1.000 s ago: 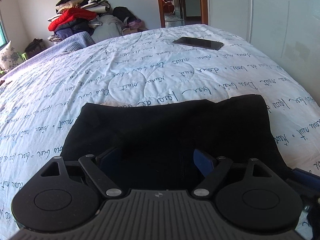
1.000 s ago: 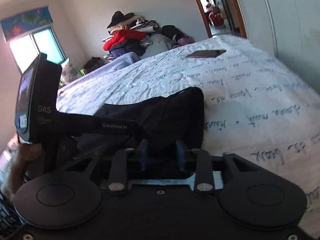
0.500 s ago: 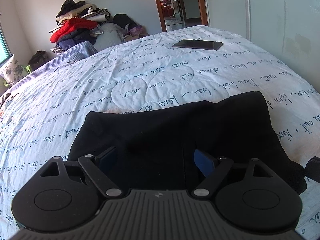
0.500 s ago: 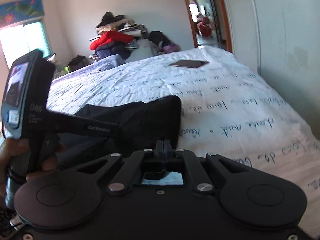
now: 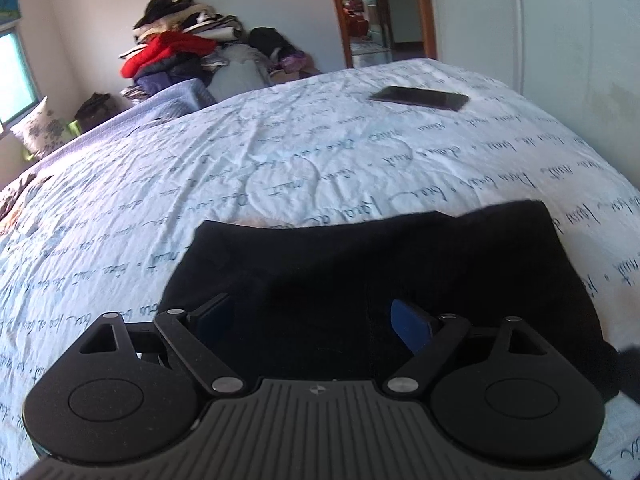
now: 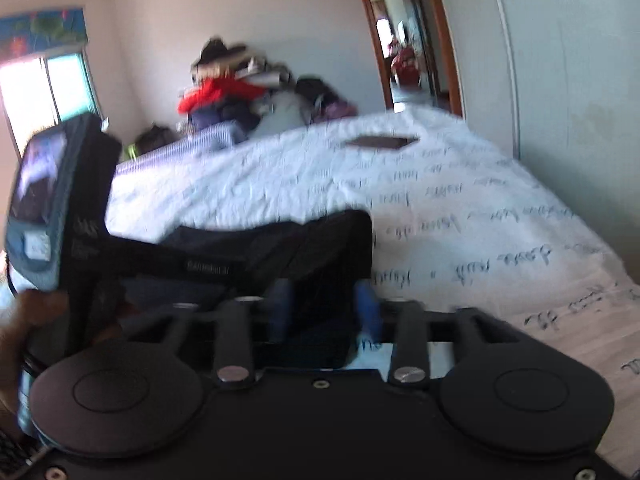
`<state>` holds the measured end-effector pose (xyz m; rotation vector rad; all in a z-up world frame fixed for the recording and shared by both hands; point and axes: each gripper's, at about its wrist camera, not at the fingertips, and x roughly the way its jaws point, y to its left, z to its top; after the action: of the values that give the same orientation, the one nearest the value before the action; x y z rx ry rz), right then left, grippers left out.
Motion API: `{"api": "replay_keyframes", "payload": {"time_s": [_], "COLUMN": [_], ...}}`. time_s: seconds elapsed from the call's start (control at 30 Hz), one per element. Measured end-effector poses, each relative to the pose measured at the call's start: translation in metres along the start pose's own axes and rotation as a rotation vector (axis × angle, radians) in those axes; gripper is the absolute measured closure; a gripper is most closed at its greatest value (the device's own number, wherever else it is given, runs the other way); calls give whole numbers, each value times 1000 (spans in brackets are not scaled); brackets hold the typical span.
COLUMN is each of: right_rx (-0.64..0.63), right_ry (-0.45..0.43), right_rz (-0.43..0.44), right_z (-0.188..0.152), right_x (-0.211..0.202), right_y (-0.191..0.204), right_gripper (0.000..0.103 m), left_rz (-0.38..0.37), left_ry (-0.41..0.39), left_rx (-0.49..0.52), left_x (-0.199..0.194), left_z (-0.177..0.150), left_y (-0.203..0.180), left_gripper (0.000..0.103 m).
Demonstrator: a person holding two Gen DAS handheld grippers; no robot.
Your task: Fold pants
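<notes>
Both grippers tilt down over the folded black pants (image 5: 372, 264): left gripper (image 5: 314, 316) released, right gripper (image 6: 324, 306) just opening.

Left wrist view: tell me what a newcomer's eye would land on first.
The black pants folded into a dark block on the near part of the bed, just ahead of the left gripper and its open jaws. Next, the dark phone lying flat at the far side, and the clothes pile with a red garment against the back wall.
</notes>
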<state>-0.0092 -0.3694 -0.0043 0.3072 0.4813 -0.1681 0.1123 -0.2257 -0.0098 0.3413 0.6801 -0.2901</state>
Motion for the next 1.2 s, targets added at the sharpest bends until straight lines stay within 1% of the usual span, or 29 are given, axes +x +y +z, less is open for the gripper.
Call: {"api": "replay_keyframes", "payload": {"time_s": [0.07, 0.13, 0.2, 0.3, 0.4, 0.47, 0.57, 0.7, 0.73, 0.77, 0.8, 0.83, 0.87, 0.9, 0.93, 0.97, 1.03, 1.1, 1.13, 1.2], "right_rx": [-34, -26, 1, 33, 65, 121, 159, 119, 114, 111, 106, 106, 112, 127, 143, 154, 149, 145, 147, 163], "right_ry": [16, 29, 29, 24, 26, 22, 15, 1, -12, -34, -49, -47, -29, -7, 15, 36, 60, 69, 72, 77], "right_rz": [19, 55, 76, 91, 36, 32, 102, 147, 150, 148, 149, 154, 164, 176, 183, 185, 168, 169, 179, 206], "right_z": [-1, -2, -3, -5, -7, -9, -12, -12, -11, -10, -9, -7, -6, -7, -8, -10, -13, -15, -15, -14], "right_x": [2, 5, 6, 7, 12, 12, 8, 6, 4, 2, 0, 1, 5, 10, 16, 21, 28, 29, 29, 29], "right_y": [6, 9, 7, 3, -10, -22, -27, -14, -12, -11, -10, -12, -13, -15, -15, -16, -14, -12, -12, -12], "right_gripper": [43, 43, 44, 44, 44, 43, 43, 44, 44, 44, 44, 44, 44, 44, 44, 44, 44, 44, 44, 44], "left_rz": [3, 1, 21, 49, 46, 46, 69, 140, 178, 231, 298, 359, 400, 409, 381, 325, 173, 7, -49, -117], "left_ry": [3, -6, -26, -39, -32, -33, -60, -84, -93, -113, -135, -146, -145, -132, -104, -63, 9, 58, 73, 81], "left_rx": [-37, -64, -76, -59, -51, -53, -37, 40, 60, 70, 69, 58, 41, 21, 9, -1, -30, -57, -63, -69], "left_x": [-2, -6, -11, -13, -15, -19, -29, -39, -42, -44, -46, -47, -46, -43, -39, -35, -28, -23, -20, -17], "left_z": [3, 4, 5, 5, 5, 4, 3, 0, -1, -2, -2, -1, 1, 3, 5, 7, 4, -4, -7, -12], "left_y": [7, 14, 20, 23, 27, 31, 38, 46, 49, 54, 61, 69, 77, 84, 90, 93, 94, 86, 81, 67], "left_gripper": [15, 15, 15, 15, 15, 15, 14, 9, 9, 8, 6, 2, 1, 1, 1, 2, 4, 4, 4, 5]}}
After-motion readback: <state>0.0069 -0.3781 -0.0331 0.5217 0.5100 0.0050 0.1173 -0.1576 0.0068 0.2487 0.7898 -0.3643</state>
